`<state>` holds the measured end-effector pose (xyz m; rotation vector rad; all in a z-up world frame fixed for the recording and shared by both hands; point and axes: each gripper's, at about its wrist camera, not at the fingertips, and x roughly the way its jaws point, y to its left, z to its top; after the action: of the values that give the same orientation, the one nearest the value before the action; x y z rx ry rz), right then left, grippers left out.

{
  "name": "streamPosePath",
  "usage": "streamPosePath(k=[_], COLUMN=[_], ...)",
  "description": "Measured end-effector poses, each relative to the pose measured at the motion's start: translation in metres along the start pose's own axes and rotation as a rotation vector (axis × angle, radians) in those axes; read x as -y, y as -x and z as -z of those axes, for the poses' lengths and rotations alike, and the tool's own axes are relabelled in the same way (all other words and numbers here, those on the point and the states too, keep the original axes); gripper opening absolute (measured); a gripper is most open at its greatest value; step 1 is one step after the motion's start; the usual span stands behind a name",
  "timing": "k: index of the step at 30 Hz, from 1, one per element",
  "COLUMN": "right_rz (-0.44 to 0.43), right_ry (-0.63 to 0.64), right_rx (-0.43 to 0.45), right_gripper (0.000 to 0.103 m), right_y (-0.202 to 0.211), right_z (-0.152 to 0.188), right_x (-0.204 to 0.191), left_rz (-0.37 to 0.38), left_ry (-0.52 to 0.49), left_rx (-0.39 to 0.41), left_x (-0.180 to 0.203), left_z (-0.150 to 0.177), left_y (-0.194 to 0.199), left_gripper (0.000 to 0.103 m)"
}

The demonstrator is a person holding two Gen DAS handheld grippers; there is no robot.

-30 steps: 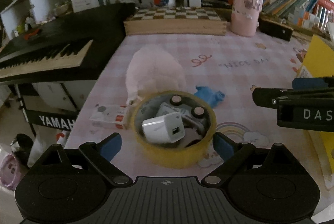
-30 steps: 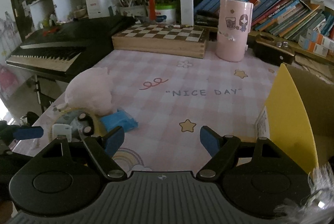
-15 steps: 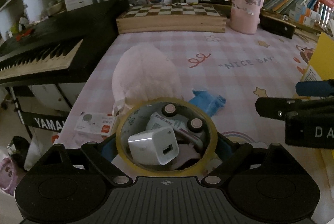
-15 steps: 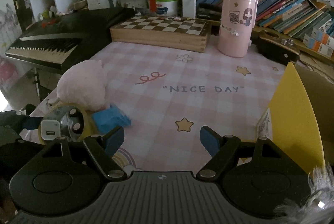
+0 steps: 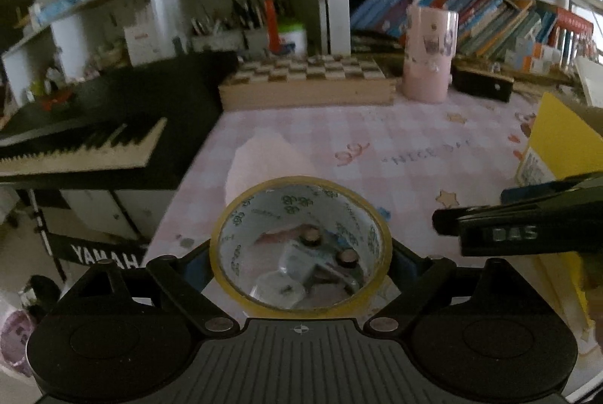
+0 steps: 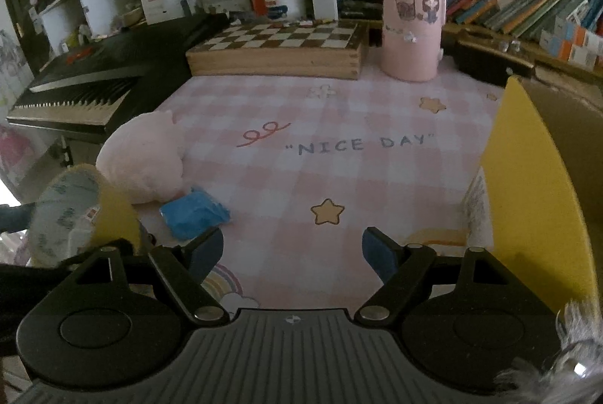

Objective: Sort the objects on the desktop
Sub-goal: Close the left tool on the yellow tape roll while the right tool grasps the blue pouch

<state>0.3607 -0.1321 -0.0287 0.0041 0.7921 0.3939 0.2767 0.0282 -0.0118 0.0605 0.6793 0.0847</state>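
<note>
Pink checked desk mat (image 6: pixel 339 170); left tool (image 5: pixel 301 260) pinching yellow tape roll (image 5: pixel 260 306), lifted; right tool (image 6: pixel 293 249) spread, empty.

Black ribbed tongs (image 6: pixel 293 249) with blue pads (image 6: pixel 205 249)

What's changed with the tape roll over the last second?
The left claw closed on the yellow tape roll and lifted it off the table; the white charger and batteries it ringed remain below. The right claw stayed open, empty, and the pink plush and blue cloth haven't moved.
</note>
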Motion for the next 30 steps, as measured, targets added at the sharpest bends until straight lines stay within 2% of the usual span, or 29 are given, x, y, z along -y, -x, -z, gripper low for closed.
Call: streamPosePath(k=[6,13,20,24,26,30], right_rz=[-0.060,-0.123,-0.187,-0.247,-0.235,-0.231], right_ry=[0.020,0.165,0.191,0.144,0.193,0.285], right_rx=[-0.042,-0.054,-0.053,-0.097,-0.101,-0.107], right_gripper=[0.080,0.079,0.078,0.069,0.061,0.061], right_y=[-0.017,-0.043,-0.064,-0.073,-0.071,-0.070], right_z=[-0.004,-0.008,-0.020,-0.027,-0.026,-0.023], right_x=[-0.013,-0.045,-0.049,-0.041,-0.043,-0.048], left_rz=[-0.055,-0.153,-0.174,-0.173,-0.173,-0.171], left_ry=[0.039,0.133,0.139,0.129,0.133,0.155], left_rx=[0.055,0.036,0.035,0.033,0.034,0.043], left_x=[-0.014,-0.039,-0.045,-0.044,-0.043,-0.045], left_z=[0.006,0.014,0.016,0.016,0.016,0.016], left_y=[0.022,0.035,0.039,0.038,0.038,0.039], left_gripper=[0.092,0.092,0.092,0.092,0.092,0.092])
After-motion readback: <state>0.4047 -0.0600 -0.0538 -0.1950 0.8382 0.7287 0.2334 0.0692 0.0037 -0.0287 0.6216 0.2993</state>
